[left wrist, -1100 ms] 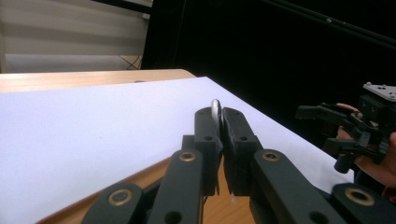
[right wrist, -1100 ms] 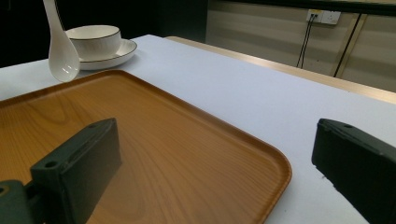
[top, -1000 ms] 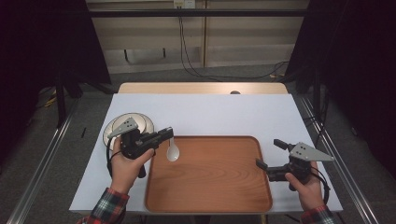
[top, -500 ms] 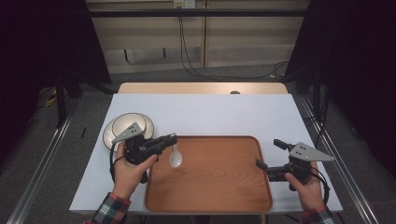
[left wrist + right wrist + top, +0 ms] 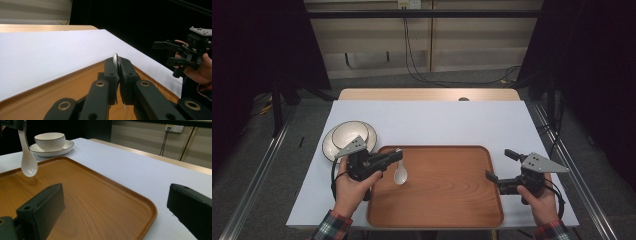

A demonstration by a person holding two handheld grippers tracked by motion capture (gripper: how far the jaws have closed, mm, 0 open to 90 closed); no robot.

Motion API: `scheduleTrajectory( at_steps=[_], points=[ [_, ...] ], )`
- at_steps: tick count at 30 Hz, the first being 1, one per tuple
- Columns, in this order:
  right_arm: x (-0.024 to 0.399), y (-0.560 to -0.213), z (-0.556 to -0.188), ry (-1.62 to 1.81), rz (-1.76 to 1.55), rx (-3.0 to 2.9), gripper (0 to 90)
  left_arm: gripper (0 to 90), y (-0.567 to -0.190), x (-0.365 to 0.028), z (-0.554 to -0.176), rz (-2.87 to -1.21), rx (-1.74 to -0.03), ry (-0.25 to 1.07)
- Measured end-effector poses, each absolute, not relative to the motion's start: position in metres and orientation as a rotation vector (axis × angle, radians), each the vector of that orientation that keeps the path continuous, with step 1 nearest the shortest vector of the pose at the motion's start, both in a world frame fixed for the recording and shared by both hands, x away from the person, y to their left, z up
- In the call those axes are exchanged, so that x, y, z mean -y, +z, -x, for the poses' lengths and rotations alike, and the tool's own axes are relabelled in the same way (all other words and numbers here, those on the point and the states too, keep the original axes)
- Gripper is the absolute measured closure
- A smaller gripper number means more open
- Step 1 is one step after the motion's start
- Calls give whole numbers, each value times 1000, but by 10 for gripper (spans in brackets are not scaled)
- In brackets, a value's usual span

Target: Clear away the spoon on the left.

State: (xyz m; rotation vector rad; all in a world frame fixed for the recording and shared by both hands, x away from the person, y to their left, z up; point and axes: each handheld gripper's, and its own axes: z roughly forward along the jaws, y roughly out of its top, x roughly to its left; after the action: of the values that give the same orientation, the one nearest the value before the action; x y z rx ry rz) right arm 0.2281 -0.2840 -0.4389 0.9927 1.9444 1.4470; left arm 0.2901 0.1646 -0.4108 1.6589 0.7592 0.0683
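Spoon [image 5: 400,174] over tray [image 5: 447,210], bowl [image 5: 350,135] beside

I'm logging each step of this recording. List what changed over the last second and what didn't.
The left gripper, shut on the white spoon, carried it from the tray's left edge further in over the wooden tray, so the spoon now hangs above the tray's left part. Nothing was taken hold of or let go. The right gripper, jaws open, the bowl and its plate stayed put.

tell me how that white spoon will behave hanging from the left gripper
The white spoon looks glazed and glossy, so it may slip between the left gripper fingers. Held by the handle tip with its bowl hanging free, it could swing. It seems ceramic: stiff, and likely to chip if dropped on the wooden tray.
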Motion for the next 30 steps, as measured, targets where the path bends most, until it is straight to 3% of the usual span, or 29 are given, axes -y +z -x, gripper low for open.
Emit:
scheduleTrajectory(
  at_steps=[30],
  points=[
    [283, -439, -228, 1444, -987, -1951, 11, 852, -420, -155, -274, -1683, -721, -2]
  ],
)
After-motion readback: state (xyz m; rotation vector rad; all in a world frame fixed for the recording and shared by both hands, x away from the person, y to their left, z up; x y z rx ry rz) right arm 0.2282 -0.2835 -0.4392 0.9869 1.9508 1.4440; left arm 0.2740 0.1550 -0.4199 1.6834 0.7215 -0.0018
